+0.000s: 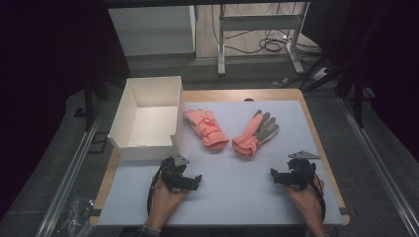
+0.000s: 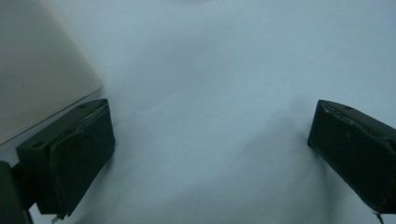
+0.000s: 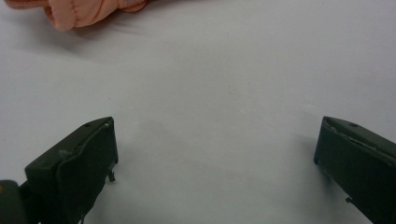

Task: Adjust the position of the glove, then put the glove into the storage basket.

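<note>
Both grippers, left gripper [image 1: 196, 180] and right gripper [image 1: 272, 174], are resting low with jaws spread, holding nothing. Two pink gloves [image 1: 206, 128] [image 1: 255, 134] are lying ahead mid-table, cuffs pointing nearward, beside the white box [image 1: 129, 143]; each gripper is sitting nearer its own glove.

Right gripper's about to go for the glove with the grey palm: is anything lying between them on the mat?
Nothing visible does. The right gripper sits open near the mat's front edge, and bare mat runs from it to the cuff of the grey-palmed glove. The other pink glove lies off to the side, nearer the white box.
</note>
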A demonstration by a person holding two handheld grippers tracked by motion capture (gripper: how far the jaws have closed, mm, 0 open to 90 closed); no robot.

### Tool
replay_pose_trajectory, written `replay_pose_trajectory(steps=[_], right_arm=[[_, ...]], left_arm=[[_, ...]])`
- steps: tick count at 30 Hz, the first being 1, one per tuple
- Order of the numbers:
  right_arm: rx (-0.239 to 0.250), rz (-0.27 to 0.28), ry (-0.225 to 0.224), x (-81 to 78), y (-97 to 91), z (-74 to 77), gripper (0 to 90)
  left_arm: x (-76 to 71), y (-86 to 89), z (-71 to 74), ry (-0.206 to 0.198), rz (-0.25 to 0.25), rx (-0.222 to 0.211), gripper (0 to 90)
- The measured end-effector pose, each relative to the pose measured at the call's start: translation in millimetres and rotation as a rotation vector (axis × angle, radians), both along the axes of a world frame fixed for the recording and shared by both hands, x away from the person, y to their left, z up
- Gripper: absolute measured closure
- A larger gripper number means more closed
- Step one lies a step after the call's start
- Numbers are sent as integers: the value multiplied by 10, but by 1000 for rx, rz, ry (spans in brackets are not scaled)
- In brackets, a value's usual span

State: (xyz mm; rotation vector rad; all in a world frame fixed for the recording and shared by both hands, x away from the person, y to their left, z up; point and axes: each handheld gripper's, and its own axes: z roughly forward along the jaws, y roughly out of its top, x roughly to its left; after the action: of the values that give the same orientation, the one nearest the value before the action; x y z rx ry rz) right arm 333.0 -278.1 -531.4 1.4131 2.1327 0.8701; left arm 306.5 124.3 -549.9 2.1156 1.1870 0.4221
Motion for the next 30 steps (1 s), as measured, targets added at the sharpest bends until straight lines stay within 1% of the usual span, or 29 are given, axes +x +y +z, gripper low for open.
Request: replay_pose_trajectory(steps=[2,3,4,7,12,19,20,23,27,28,30], right_arm=[[0,10,1,0,-7,1,0],[-12,27,3,0,-11,1,0],[-38,40,2,-2,1,-2,0],[-44,45,1,2,3,-1,0],[-39,66,2,17,-15,-1,0],[-40,70,8,22,-16,6,0],[-40,86,8,24,-30,9,1],[-40,93,9,23,-41,14,8],[-46,104,13,27,-52,32,33],[-46,122,13,26,-51,43,65],[-47,127,12,27,-50,48,72]], left_arm=[[1,1,0,1,0,1,5],[3,0,1,3,-1,0,5],[6,0,5,8,-2,2,4],[9,-2,6,8,-1,5,5],[9,3,2,6,-2,-3,5],[4,5,-1,1,-1,-6,6],[3,4,-2,0,-1,-5,6],[2,4,-2,-1,0,-5,7],[1,8,-2,0,2,-12,11],[0,11,-2,0,4,-15,15],[0,17,-1,-1,6,-17,22]])
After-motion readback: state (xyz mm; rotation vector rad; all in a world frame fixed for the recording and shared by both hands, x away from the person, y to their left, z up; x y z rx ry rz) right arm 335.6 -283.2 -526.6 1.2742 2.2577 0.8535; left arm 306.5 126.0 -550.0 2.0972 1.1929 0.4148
